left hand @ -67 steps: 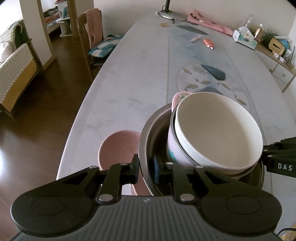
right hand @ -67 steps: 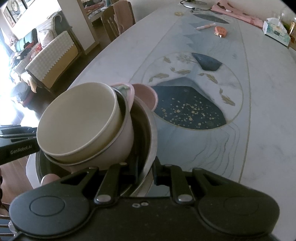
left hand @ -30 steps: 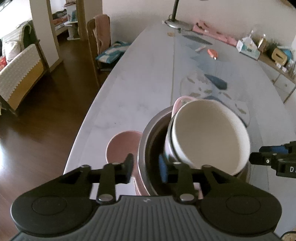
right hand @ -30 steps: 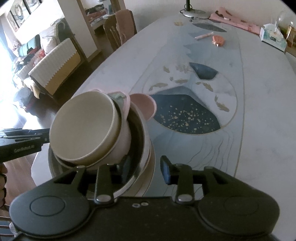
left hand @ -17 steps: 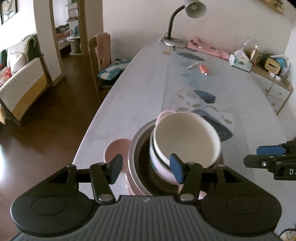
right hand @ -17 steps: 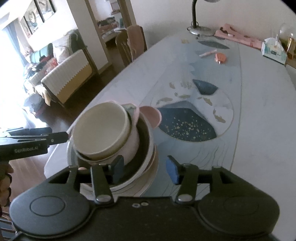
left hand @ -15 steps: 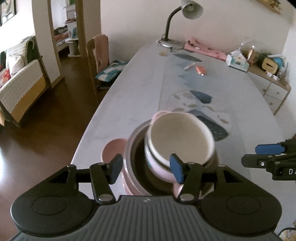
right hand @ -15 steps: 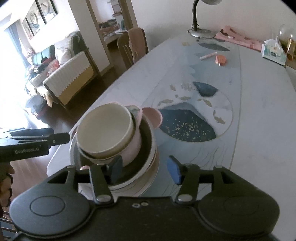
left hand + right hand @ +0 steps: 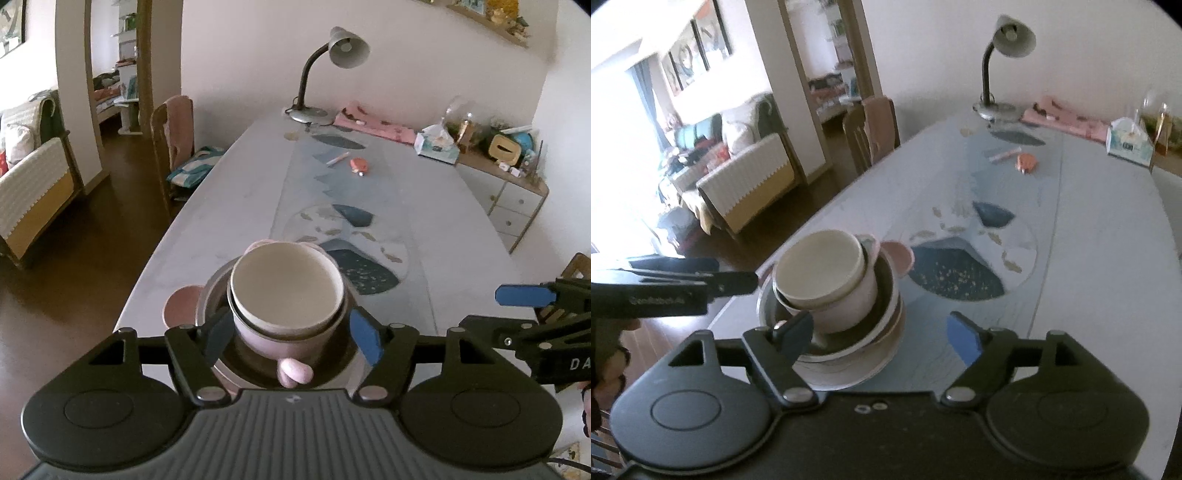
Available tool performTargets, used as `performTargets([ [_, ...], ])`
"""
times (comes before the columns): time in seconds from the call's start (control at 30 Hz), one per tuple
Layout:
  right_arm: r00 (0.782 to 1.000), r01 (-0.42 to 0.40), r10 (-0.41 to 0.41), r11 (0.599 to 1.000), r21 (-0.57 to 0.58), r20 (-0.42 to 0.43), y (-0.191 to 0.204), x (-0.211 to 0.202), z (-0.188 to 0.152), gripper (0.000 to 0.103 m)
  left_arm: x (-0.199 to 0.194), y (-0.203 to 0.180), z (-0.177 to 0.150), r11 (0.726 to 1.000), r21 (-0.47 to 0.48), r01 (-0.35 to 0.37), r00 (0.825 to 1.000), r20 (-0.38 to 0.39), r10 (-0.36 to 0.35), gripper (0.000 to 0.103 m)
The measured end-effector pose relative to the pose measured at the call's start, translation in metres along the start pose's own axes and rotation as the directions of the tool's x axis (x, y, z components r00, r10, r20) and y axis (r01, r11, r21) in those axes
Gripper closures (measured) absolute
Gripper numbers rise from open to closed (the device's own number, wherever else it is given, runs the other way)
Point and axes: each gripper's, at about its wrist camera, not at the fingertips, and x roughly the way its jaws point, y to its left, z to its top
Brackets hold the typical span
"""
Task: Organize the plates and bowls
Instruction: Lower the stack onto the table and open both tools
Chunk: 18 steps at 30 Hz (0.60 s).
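A cream bowl sits tilted in a pink bowl, inside a steel bowl. The stack rests on a plate near the table's near left corner. A small pink bowl sits against the stack. My left gripper hovers above and short of the stack, jaws opening, pads touching nothing. On the stack's other side my right gripper is also opening, with nothing gripped.
The long marble table has a patterned centre. At its far end stand a desk lamp, a pink cloth, a tissue box, a pen and an orange item. A chair is at the left edge.
Both grippers let go of the steel bowl's rim, spread their jaws and drew back and up. The stack stays on the table and looks smaller.
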Motion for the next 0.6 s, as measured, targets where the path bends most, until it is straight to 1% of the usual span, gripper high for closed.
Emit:
performTargets([
  [0.03, 1.0, 0.004, -0.004, 1.0, -0.006, 0.012, 0.0, -0.004, -0.001, 0.019, -0.001, -0.001, -0.001, 1.0, 0.0, 0.007, 1.0, 0.002, -0.007, 0.032],
  [0.1, 0.999, 0.006, -0.006, 1.0, -0.016, 0.035, 0.001, -0.011, -0.003, 0.017, -0.006, -0.006, -0.005, 1.0, 0.006, 0.012, 1.0, 0.008, -0.012, 0.026],
  [0.2, 0.998, 0.006, -0.005, 1.0, -0.027, 0.065, 0.001, -0.02, -0.008, 0.012, -0.011, -0.012, -0.01, 1.0, 0.012, 0.023, 1.0, 0.019, -0.023, 0.025],
  [0.33, 0.995, 0.003, 0.001, 0.999, -0.038, 0.102, -0.001, -0.032, -0.014, 0.008, -0.017, -0.021, -0.014, 0.999, 0.016, 0.046, 0.998, 0.03, -0.047, 0.023],
  [0.47, 0.991, 0.024, -0.018, 0.999, -0.041, 0.134, -0.002, -0.042, -0.019, 0.002, -0.024, -0.033, -0.02, 0.997, 0.054, 0.055, 0.997, 0.059, -0.058, 0.02],
  [0.53, 0.989, 0.033, -0.027, 0.999, -0.034, 0.146, -0.004, -0.046, -0.021, 0.002, -0.027, -0.039, -0.024, 0.996, 0.068, 0.061, 0.995, 0.072, -0.066, 0.012],
  [0.57, 0.988, 0.035, -0.03, 0.999, -0.03, 0.153, -0.005, -0.048, -0.022, 0.002, -0.029, -0.042, -0.025, 0.995, 0.075, 0.065, 0.994, 0.078, -0.071, 0.004],
  [0.6, 0.987, 0.039, -0.035, 0.999, -0.024, 0.157, -0.006, -0.05, -0.024, 0.001, -0.031, -0.044, -0.025, 0.995, 0.08, 0.067, 0.994, 0.084, -0.074, 0.0],
])
